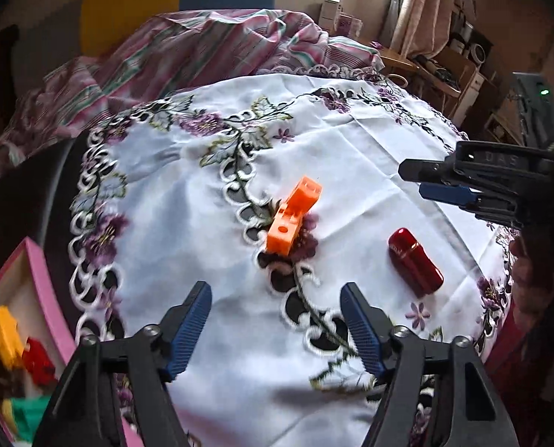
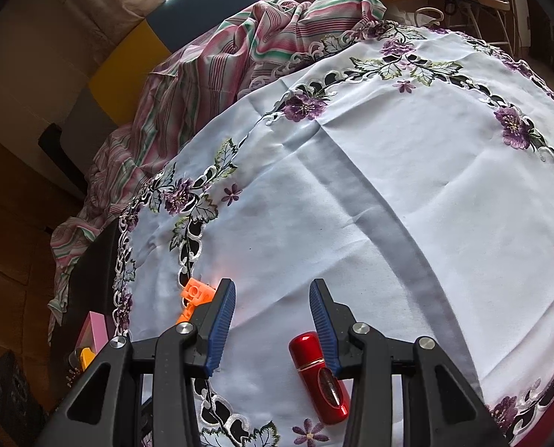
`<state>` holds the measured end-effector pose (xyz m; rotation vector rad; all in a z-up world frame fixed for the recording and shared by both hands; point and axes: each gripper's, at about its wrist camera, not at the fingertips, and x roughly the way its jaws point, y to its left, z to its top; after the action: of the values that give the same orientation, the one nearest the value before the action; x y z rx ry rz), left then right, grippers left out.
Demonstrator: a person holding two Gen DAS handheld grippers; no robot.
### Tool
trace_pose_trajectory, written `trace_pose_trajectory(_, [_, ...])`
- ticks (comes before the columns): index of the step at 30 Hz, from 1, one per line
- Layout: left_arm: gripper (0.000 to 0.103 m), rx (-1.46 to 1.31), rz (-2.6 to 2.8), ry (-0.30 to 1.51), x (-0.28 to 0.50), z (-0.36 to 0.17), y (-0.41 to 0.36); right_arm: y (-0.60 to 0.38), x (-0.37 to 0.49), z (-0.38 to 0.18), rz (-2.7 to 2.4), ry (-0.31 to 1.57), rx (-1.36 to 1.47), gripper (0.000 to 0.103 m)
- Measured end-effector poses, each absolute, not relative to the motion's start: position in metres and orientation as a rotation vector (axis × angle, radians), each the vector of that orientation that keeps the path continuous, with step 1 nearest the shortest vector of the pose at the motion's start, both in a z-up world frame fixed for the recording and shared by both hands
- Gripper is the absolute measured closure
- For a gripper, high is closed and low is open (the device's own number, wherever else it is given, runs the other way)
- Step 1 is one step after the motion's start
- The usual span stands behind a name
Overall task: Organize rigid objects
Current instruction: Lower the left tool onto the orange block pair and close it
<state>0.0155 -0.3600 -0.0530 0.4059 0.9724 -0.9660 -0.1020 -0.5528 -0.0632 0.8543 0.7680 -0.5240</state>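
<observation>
On the white embroidered tablecloth (image 1: 351, 156), two loose items remain: an orange plastic block (image 1: 293, 219) lying near the centre and a red cylindrical case (image 1: 414, 266) lying on its side at about 3 o'clock from the block, well apart from it. The left gripper (image 1: 277, 298) hovers above the cloth with its jaws moderately spread and nothing between them; the orange block sits at 12 o'clock from the fingertips, apart from both, which suggests the jaws are spread in readiness to straddle that block. A pink box (image 1: 50, 290) stands off the cloth's edge at roughly 8 o'clock in the left wrist view, already containing a yellow piece (image 1: 5, 335) and a red piece (image 1: 38, 363); it is judged to be the collection point, placed within easy reach of the left hand. The right gripper (image 2: 273, 298) is held above the cloth with its jaws partly parted and empty; in its own view the red case lies just below and beside the right-hand finger (image 2: 323, 313), whether touching cannot be told, and is not clamped. Judged from the layout, sorting is partly complete, with these two items outstanding.
</observation>
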Motion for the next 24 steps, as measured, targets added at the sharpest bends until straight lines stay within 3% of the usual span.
trace_pose_trajectory(4, [0.041,0.434,-0.977,0.961,0.022,-0.059,-0.377,-0.553,-0.102,-0.063,-0.518,0.764,0.858,0.061])
trace_pose_trajectory(8, [0.055,0.464,-1.003,0.965,0.027,-0.066,-0.393,-0.553,-0.103,-0.063,-0.515,0.76,0.859,0.061])
trace_pose_trajectory(18, [0.058,0.493,-1.021,0.975,0.042,-0.083,-0.43,-0.552,-0.1,-0.063,-0.499,0.766,0.861,0.061])
trace_pose_trajectory(19, [0.061,0.499,-1.023,0.972,0.044,-0.086,-0.436,-0.551,-0.099,-0.063,-0.499,0.768,0.856,0.061])
trace_pose_trajectory(20, [0.079,0.517,-1.021,0.976,0.045,-0.092,-0.442,-0.551,-0.099,-0.063,-0.5,0.77,0.852,0.061])
trace_pose_trajectory(24, [0.083,0.513,-1.012,0.968,0.048,-0.102,-0.449,-0.552,-0.098,-0.064,-0.502,0.775,0.846,0.061])
